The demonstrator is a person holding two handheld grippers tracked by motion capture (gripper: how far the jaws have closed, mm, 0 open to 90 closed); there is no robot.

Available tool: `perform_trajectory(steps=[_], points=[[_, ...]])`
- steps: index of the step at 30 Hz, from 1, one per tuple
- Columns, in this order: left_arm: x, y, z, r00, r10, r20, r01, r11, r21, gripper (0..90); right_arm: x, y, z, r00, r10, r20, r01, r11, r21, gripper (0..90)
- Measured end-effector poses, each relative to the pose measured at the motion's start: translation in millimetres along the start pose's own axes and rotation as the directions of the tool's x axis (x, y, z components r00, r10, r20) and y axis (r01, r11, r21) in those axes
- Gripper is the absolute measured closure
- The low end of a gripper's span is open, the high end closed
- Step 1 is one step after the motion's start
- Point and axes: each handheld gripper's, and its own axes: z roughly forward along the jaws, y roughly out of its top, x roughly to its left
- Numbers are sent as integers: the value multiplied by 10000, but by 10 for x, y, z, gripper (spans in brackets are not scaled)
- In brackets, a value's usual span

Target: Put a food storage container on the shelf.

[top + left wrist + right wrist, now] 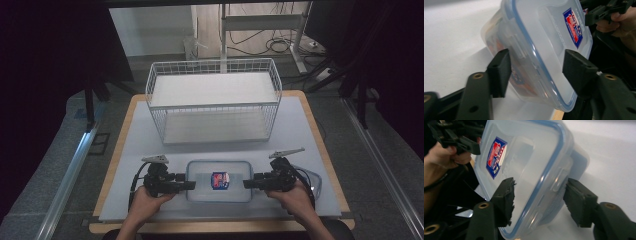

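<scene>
A clear plastic container (218, 181) with a blue-rimmed lid and a red and blue label lies on the white table near the front edge. My left gripper (190, 185) is at its left end. In the left gripper view its fingers (499, 72) straddle that end of the container (541, 45), one pad on the lid, the other against the body. My right gripper (248, 184) is at the right end. There one pad lies on the lid of the container (524, 162) and the other meets its side wall. Something orange shows dimly inside.
A white wire basket (214, 100) with a shelf stands behind the container at the middle of the table. A clear lid or tub (311, 182) lies just right of my right hand. The wooden table edge (220, 227) runs close in front.
</scene>
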Motion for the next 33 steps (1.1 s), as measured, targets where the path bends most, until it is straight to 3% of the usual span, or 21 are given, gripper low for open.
perform_trajectory(steps=[9, 13, 23, 28, 29, 33], points=[[-62, -12, -5, 9996, -50, -292, 50, 10000, -19, 433, 5, -28, -14, 9998, 182, -61, -183, 9997, -186, 459], [-73, -25, -31, 9992, -334, -220, 330, 9993, -149, 471, 16, -37, -33, 9996, 255, -94, -257, 9994, -226, 483], [-119, -61, -49, 9993, -145, -359, 134, 9995, -292, 490, 23, -97, -62, 9990, 340, -288, -355, 9981, -506, 504], [-120, -69, -35, 9991, -155, -386, 142, 9994, -322, 479, 31, -133, -8, 9990, 351, -277, -357, 9991, -233, 421], [-124, -67, -30, 9990, -147, -432, 134, 9995, -296, 466, 32, -140, -21, 9991, 334, -258, -342, 9990, -293, 465], [-121, -70, -31, 9991, -145, -406, 134, 9995, -292, 465, 27, -133, -30, 9989, 347, -299, -355, 9990, -274, 471]])
